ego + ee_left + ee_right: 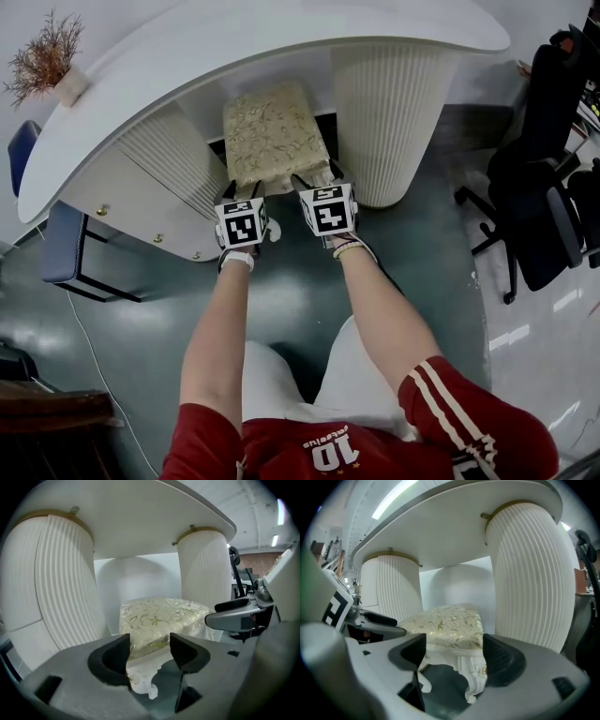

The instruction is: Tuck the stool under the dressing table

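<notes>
Stool with a gold floral brocade cushion and white carved frame (272,131) is standing on the grey-green glossy floor (422,272), sitting in the gap between the two white ribbed round pedestals (386,112) of the white curved-top bench (281,42) (a dressing table by its look). The far part of the stool is lying under the bench top; the near edge is poking out toward the person. Left gripper (241,190) is sitting at the stool's near left corner, right gripper (319,180) at its near right corner, the two side by side and just apart. In the left gripper view, the left gripper (149,649) is holding its jaws partly spread, with the cushion corner and a carved white leg (140,681) between them; the left-hand jaw is lying against the leg, and no firm pinch is showing. In the right gripper view, the right gripper (454,652) is standing wider, its jaws bracketing the seat's corner, a curled white leg (474,677) just inside the right-hand jaw. Both bare forearms are reaching straight forward. A dried brown plant in a pale pot (47,61) is resting on the bench's left end. A black wheeled office chair (548,169) is standing well apart at the right, a blue padded chair (64,242) at the left.
</notes>
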### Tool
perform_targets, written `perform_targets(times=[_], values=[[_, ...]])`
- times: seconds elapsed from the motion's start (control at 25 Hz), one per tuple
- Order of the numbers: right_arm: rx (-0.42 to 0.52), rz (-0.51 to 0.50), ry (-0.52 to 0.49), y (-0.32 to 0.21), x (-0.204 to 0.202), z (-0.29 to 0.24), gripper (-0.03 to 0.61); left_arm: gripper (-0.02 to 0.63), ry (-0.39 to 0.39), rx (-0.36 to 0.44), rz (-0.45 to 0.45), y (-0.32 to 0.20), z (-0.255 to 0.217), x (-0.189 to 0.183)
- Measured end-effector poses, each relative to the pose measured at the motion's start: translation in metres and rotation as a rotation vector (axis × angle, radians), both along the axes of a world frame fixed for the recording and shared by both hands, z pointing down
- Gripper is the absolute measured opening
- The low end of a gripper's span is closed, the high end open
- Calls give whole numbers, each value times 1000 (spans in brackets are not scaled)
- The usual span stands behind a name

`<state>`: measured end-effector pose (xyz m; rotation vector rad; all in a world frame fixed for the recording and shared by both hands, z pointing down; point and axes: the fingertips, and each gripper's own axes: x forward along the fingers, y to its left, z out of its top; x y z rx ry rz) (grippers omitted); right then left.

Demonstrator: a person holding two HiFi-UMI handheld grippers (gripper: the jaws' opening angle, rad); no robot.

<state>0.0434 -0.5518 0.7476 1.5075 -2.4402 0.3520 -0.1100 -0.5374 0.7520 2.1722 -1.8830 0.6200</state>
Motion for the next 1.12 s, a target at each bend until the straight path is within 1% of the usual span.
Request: perform_targets(times=[0.04, 0.16, 0.48, 0.6, 0.72, 0.84, 1.0, 1.12], values=[[4, -9, 8, 4, -1, -2, 365, 282, 29, -6, -4, 5, 2, 1], [10, -22, 25, 16, -1, -8, 365, 267, 80, 7, -3, 23, 3, 4], [16, -26, 64, 54, -6, -28, 359, 267, 88, 41, 56, 74, -4, 9], [29, -17, 73, 66, -9, -42, 359, 267, 119, 49, 62, 95, -5, 6], [55, -17, 82, 79, -18, -60, 356, 267, 157, 51, 73, 121, -4, 7], [68, -40, 91, 93, -33, -67, 353, 265, 191, 42, 94, 148, -3, 6], [44, -53, 90, 101, -42, -62, 346, 261, 246, 18, 118, 177, -5, -4], [30, -58, 66, 103, -43, -65, 344, 261, 259, 23, 117, 192, -8, -15]])
